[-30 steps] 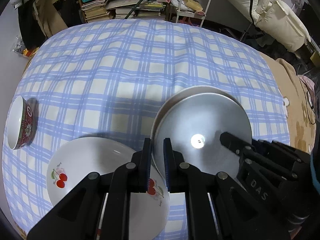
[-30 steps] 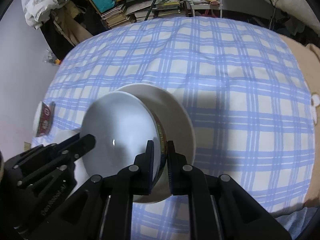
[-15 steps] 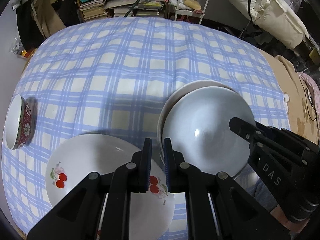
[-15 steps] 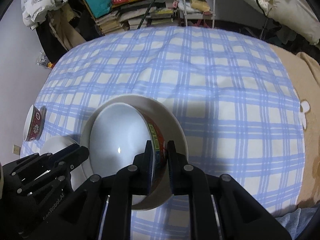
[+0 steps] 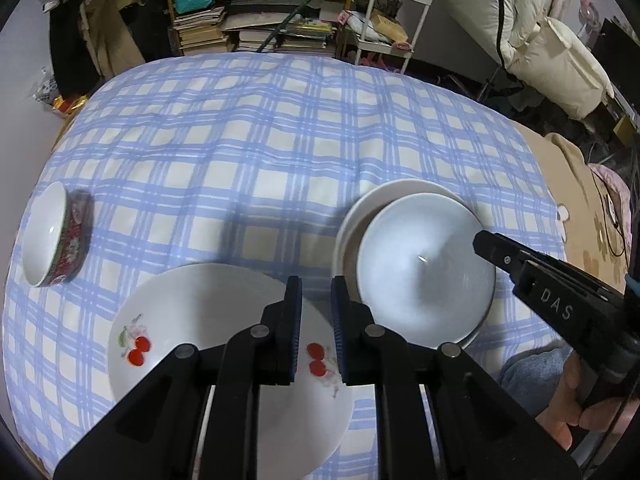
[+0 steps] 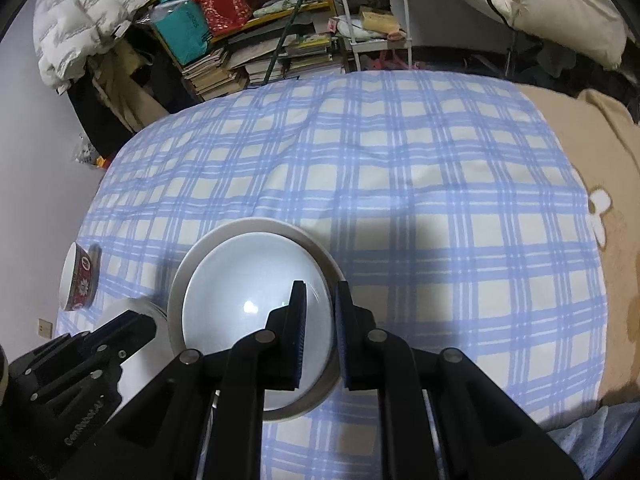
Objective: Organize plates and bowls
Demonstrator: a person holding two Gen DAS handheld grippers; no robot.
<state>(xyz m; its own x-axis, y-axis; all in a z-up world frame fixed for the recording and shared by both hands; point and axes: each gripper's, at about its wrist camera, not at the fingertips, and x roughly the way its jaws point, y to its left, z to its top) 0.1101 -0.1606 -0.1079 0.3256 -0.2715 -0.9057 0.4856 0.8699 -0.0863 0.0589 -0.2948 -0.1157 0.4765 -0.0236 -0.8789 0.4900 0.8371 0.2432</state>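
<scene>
The checked cloth (image 5: pixel 280 140) is the largest thing and covers the whole work surface. Its far half and its right side are bare, so that is the widest free space. Its far edge drops off in front of stacked books (image 5: pixel 256 36) and a white trolley (image 5: pixel 394 20). On the right it gives way to a beige blanket (image 6: pixel 592 168).

All the dishes sit along the near edge. The cherry plate (image 5: pixel 192 312) lies flat on the cloth at the near left, with its near rim close to the edge. Just to its right is a plain plate (image 5: pixel 360 208). Their rims are very close, but the gripper hides whether they touch. The big bowl (image 5: pixel 420 264) sits upright inside the plain plate, and a crescent of the plate's rim shows beyond it. The small red bowl (image 5: pixel 56 240) stands alone at the far left, right by the cloth's left edge and well apart from the plates. It looks tipped, with its mouth facing outward.

The left gripper (image 5: pixel 317 320) hangs over the right part of the cherry plate. Its jaws have just been opening a little and now stand a narrow gap apart. Nothing is between them, and the plate shows through the gap from below.

The right gripper (image 6: pixel 321 332) is nearly closed across the big bowl's right rim, one finger inside the bowl and one outside, gripping its wall. A hand (image 5: pixel 568 412) holds this gripper at the near right corner.
</scene>
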